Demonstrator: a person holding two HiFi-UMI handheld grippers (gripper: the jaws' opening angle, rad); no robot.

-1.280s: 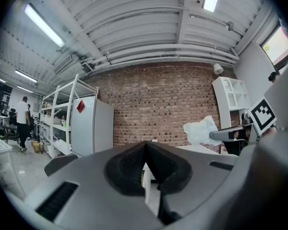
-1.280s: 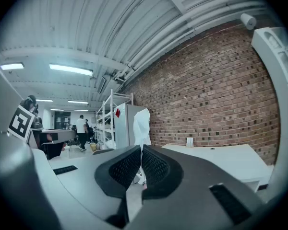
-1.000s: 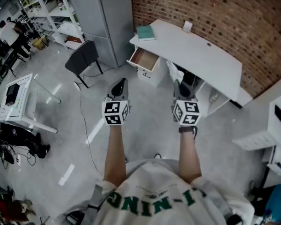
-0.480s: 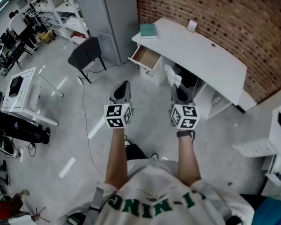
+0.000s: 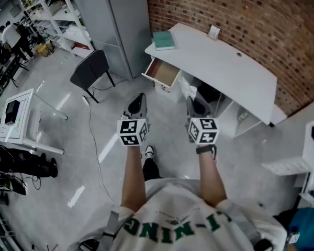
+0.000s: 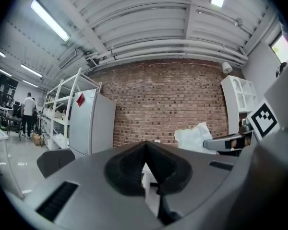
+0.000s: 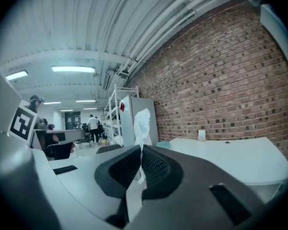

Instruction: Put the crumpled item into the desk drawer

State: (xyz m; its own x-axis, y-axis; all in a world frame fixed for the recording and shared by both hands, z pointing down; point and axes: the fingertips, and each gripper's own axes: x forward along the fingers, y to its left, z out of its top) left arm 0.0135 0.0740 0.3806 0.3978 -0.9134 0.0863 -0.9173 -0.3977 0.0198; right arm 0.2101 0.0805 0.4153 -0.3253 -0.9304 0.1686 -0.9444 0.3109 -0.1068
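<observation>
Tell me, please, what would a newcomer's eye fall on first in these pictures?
The eye goes first to the crumpled white item pinched in the shut right claw, held out over the grey floor. Just beyond it stands the long white desk against the brick wall, with its drawer pulled open at its left end in the head view. The left claw is shut and empty.

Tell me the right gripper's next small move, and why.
Probably carry the right gripper forward and slightly left, toward the open drawer. Its jaws are shut on the crumpled white item, and the drawer stands pulled out at the white desk's left end, ahead of the gripper, not yet beneath it.
</observation>
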